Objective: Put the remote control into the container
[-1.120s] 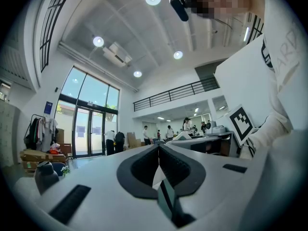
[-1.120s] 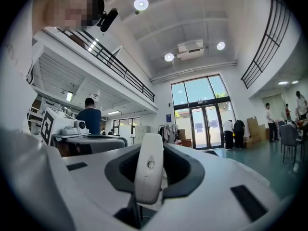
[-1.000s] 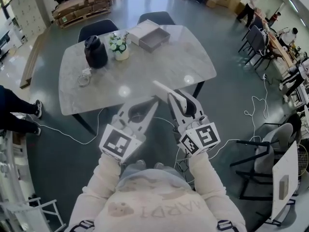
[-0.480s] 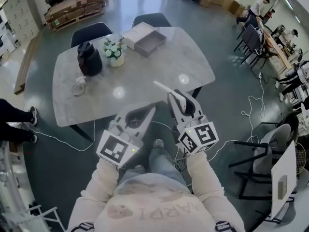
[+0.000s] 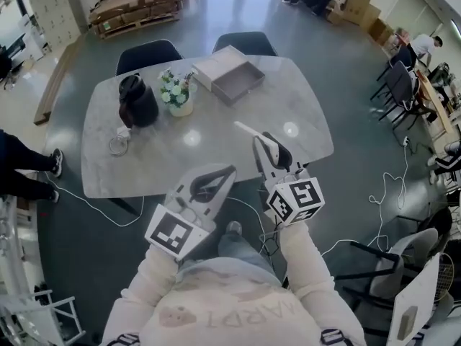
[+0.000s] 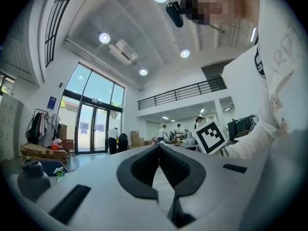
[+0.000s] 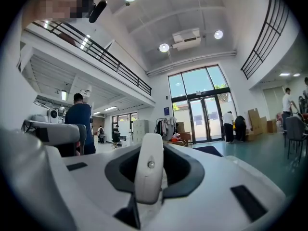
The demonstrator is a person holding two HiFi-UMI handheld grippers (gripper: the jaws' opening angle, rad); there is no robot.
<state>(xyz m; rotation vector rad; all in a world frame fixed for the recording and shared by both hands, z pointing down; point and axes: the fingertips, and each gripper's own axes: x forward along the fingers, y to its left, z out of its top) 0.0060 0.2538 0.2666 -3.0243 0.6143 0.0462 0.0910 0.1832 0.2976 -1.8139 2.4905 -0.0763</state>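
Note:
The white remote control (image 5: 251, 135) is clamped upright between the jaws of my right gripper (image 5: 269, 148), and its tip sticks out over the near edge of the grey marble table (image 5: 238, 132). In the right gripper view the remote (image 7: 148, 172) stands between the dark pads of that gripper (image 7: 154, 150). My left gripper (image 5: 227, 171) is shut with nothing in it, just short of the table edge; its tips meet in the left gripper view (image 6: 158, 147). The container, an open grey box (image 5: 239, 83) with its lid (image 5: 215, 63) beside it, sits at the table's far side.
A black kettle (image 5: 137, 99), a small vase of flowers (image 5: 177, 91) and a coiled cable (image 5: 117, 144) occupy the table's left part. Two dark chairs (image 5: 148, 51) (image 5: 248, 42) stand behind it. White cables trail on the floor (image 5: 79, 197). A person's legs (image 5: 21, 166) are at the left.
Both grippers have moved forward towards the table; the right one, with the remote, now reaches over its near edge. The table lies closer in the head view.

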